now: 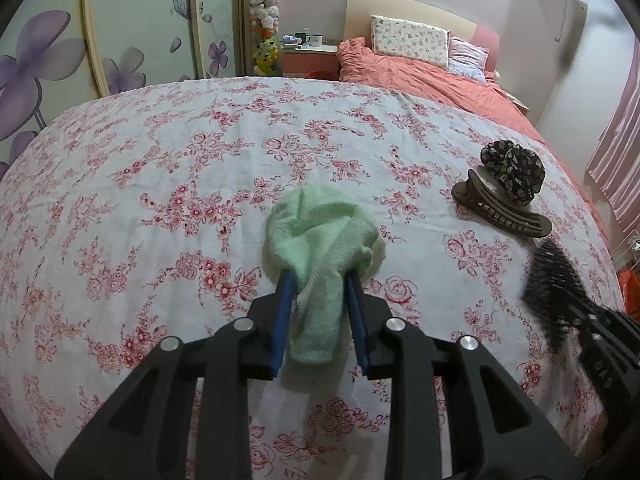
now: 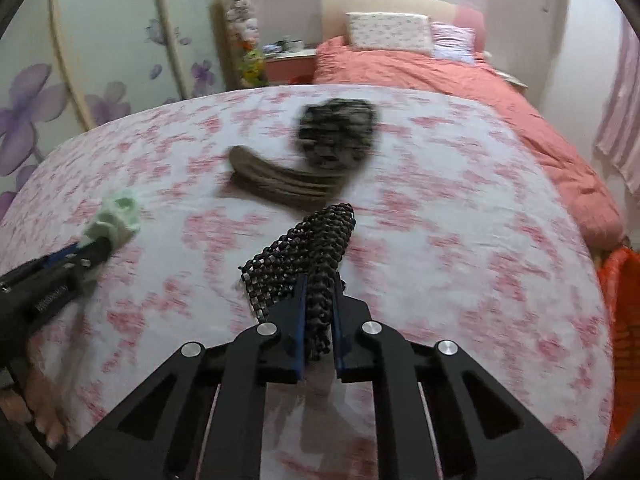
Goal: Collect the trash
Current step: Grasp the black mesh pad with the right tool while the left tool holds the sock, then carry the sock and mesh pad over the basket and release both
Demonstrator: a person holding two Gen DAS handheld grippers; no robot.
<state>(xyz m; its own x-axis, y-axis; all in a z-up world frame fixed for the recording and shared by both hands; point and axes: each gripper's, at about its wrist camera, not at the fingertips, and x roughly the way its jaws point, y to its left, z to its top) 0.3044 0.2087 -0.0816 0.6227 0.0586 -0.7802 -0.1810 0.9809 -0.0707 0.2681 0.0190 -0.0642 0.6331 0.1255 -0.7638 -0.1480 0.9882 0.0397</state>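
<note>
Left gripper (image 1: 320,300): clamped on green cloth (image 1: 320,232), bunched ahead of tips, for carrying.
Right gripper (image 2: 320,312): pinching black mesh piece (image 2: 308,252), lifted for collection.
Hair claw (image 2: 280,184): ahead, loose on bedsheet (image 2: 460,240).

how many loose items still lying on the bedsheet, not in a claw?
2: a brown hair clip near the sheet's right edge, and a dark floral scrunchie against its far side. None visibly hidden.

Both tools are matte black plastic. The left gripper (image 1: 320,284) has two flat blue pads on blocky black fingers, carried on angled linkage arms with triangular cut-outs and four round silver pivot pins (image 1: 245,324). The right gripper (image 2: 320,288) is built alike, with small pale lettering along its side.
</note>
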